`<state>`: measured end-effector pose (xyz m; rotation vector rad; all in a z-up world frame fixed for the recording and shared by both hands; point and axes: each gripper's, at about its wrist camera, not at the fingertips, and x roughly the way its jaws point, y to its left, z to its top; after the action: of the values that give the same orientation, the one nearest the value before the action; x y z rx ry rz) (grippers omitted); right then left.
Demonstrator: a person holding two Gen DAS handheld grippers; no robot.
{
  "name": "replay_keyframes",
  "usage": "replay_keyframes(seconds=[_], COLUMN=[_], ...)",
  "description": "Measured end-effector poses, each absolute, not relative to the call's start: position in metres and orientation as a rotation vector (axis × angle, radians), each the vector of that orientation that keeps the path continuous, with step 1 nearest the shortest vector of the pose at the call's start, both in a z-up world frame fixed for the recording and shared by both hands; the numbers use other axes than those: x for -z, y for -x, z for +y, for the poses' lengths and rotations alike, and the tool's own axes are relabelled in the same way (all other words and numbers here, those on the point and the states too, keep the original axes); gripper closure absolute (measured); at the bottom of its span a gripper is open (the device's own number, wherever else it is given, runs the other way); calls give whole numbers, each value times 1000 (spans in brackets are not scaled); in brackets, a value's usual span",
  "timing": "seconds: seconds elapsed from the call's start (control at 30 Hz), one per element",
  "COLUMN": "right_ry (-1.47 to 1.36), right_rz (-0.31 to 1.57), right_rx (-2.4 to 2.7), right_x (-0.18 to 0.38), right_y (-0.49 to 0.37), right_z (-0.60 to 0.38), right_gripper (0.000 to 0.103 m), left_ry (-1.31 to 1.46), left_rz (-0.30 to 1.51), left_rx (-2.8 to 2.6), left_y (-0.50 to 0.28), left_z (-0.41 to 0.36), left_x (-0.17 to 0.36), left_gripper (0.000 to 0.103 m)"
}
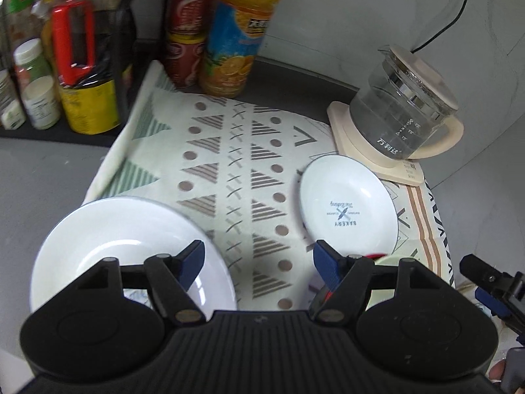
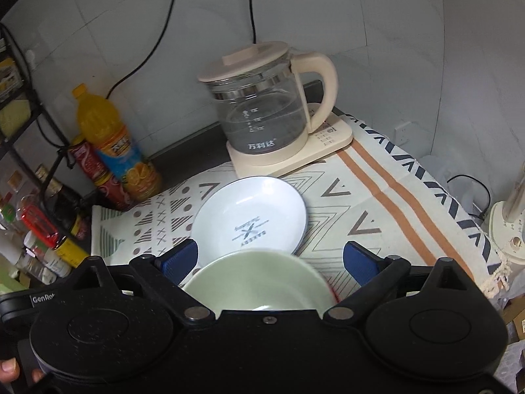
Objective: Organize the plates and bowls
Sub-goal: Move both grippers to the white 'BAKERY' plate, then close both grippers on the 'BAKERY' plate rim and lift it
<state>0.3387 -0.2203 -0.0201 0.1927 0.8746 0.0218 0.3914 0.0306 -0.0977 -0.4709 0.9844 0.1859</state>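
Here the left wrist view looks down on a patterned cloth (image 1: pixel 229 170) spread over the surface. The left gripper (image 1: pixel 259 259) hangs with its jaws spread wide and nothing between them. Its left blue pad overlaps the rim of a plain white plate (image 1: pixel 124 229) at the cloth's near-left corner; whether it touches I cannot tell. A printed plate (image 1: pixel 344 203), marked BAKERY, lies well apart to the right, just beside the base of a glass kettle (image 1: pixel 400 115). Bottles and cans, among them an orange juice bottle (image 1: pixel 239 39), stand along the back, likely parked clear of the working area. At the right edge the tip of the right gripper (image 1: pixel 485 282) shows.

The right wrist view looks forward over the right gripper (image 2: pixel 270 259), jaws likewise wide open and holding nothing. Between and below them sits a pale green bowl (image 2: pixel 262 279), with a sliver of red at its right rim, perhaps another dish beneath. The bowl overlaps the near edge of the printed plate (image 2: pixel 249 213). The pieces lie scattered, so I judge the sorting barely begun.

Only this view shows the bowl plainly; the left view gives just a sliver of it. Only the left view shows the white plate.
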Motion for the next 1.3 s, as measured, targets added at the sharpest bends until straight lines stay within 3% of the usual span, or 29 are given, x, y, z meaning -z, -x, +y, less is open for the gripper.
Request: replay_keyframes(seconds=[0.4, 0.6, 0.77, 0.93, 1.0, 1.3], right_ry=[-283, -308, -331, -366, -399, -501], right_rz=[979, 1053, 1134, 1218, 1257, 1370], right_rx=[19, 16, 10, 19, 8, 17], right_x=[52, 71, 90, 110, 118, 151], right_y=[-397, -421, -441, -459, -465, -480], right_z=[-245, -250, -253, -261, -264, -276], right_gripper=[9, 21, 40, 60, 65, 72], left_ry=[504, 525, 554, 600, 621, 639], left_rz=[1056, 1092, 1132, 1190, 1210, 1240], left_rx=[-174, -155, -150, -129, -121, -106], left_y=[-447, -468, -481, -492, -496, -510], left_z=[29, 24, 19, 15, 12, 0], left_x=[122, 139, 157, 177, 184, 200], left_gripper=[32, 36, 48, 71, 76, 84])
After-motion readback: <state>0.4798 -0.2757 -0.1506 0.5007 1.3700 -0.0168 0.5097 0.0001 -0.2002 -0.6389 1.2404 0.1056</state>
